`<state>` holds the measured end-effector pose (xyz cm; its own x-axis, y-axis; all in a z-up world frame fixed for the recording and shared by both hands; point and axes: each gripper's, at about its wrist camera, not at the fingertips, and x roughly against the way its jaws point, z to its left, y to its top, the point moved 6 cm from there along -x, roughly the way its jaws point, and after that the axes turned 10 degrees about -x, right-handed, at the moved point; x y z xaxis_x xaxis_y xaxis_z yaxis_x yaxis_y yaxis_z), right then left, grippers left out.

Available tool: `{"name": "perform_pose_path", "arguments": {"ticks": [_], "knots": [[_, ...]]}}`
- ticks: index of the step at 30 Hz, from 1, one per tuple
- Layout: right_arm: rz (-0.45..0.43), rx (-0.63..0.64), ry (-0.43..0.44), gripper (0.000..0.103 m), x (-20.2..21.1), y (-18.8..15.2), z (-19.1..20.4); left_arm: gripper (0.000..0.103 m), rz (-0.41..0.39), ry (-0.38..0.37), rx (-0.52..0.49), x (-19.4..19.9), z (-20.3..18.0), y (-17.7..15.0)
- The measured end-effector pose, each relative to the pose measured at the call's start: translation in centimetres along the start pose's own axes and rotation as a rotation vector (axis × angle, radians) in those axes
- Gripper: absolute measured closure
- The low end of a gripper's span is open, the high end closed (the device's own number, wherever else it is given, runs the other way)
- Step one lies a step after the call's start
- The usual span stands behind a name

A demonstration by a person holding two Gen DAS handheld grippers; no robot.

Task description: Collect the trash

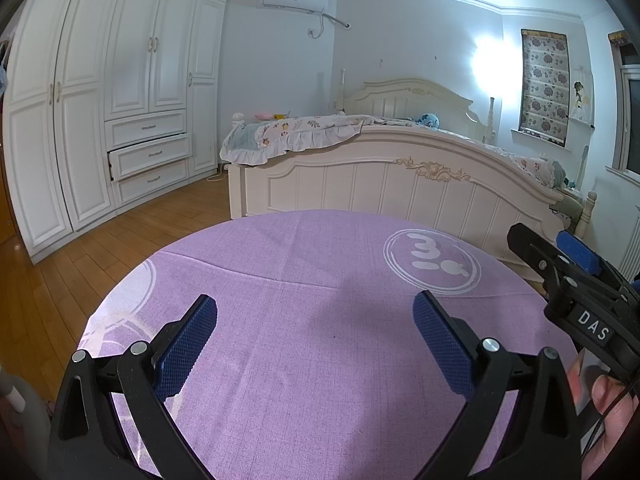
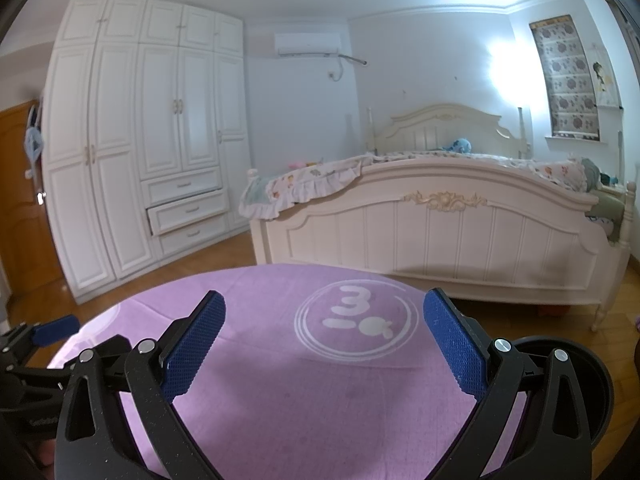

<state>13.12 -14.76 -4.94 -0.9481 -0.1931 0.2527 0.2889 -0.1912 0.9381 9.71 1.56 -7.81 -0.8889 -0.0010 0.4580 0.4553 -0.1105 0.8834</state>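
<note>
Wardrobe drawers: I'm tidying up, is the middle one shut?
No. The middle drawer juts out past the drawers above and below it, slightly open.

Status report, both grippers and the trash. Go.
Left gripper open, empty, over purple tablecloth. Right gripper open, empty, same table. No trash in view. Dark bin at table's right edge.

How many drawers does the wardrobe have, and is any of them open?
3, stacked below the wardrobe centre doors: top drawer closed, middle drawer pulled partly out, bottom drawer closed. No others visible.
</note>
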Motion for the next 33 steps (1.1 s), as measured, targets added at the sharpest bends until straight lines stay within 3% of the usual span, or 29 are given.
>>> {"name": "perform_pose_path", "arguments": {"ticks": [33], "knots": [[-0.001,-0.001,-0.002,0.005,-0.10,-0.05,0.36,0.005,0.005,-0.002,0.004,-0.32,0.13,-0.27]]}}
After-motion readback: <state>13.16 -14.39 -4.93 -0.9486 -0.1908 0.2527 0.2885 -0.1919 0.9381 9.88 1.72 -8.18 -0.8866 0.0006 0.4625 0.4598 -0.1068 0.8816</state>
